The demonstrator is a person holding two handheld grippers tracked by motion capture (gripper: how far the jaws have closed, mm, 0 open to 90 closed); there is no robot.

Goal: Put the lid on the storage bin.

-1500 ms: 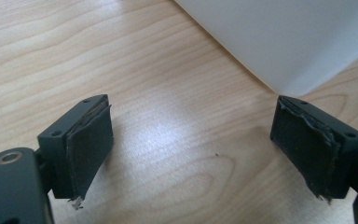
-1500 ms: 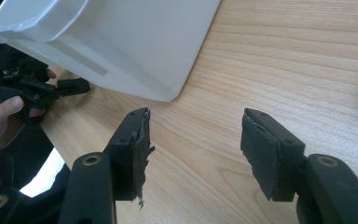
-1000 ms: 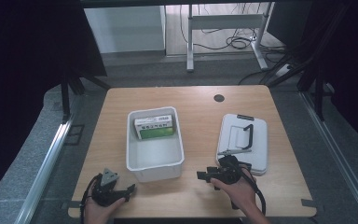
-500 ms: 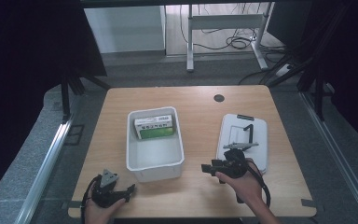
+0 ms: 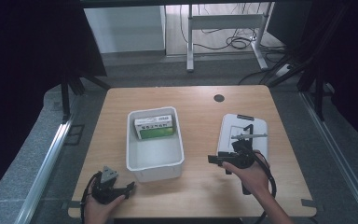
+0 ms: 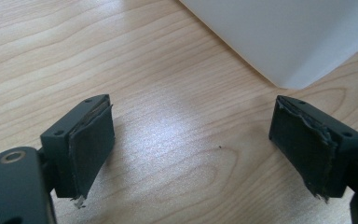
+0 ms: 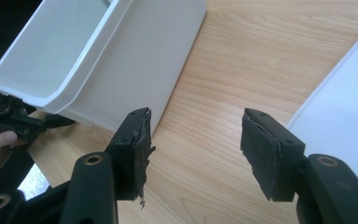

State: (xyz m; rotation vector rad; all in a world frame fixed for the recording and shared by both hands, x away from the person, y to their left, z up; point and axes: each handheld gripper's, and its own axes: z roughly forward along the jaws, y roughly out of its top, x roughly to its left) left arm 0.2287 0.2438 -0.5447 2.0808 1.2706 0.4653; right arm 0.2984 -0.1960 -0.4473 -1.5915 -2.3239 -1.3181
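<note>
bin (image 5: 154,154) ctr table (image 5: 200,191) | box (image 5: 154,128) in bin, far end | lid (image 5: 243,135) rt of bin

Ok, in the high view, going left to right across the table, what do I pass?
Left gripper → white bin holding a green box → right gripper → white lid.

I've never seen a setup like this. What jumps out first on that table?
A white bin sits mid-table with a green and white box lying at its far end. To its right lies a flat white lid with a dark handle. Near the front edge a person holds two black tools: the left gripper by the bin's near corner, the right gripper beside the lid, both with jaws open.
</note>
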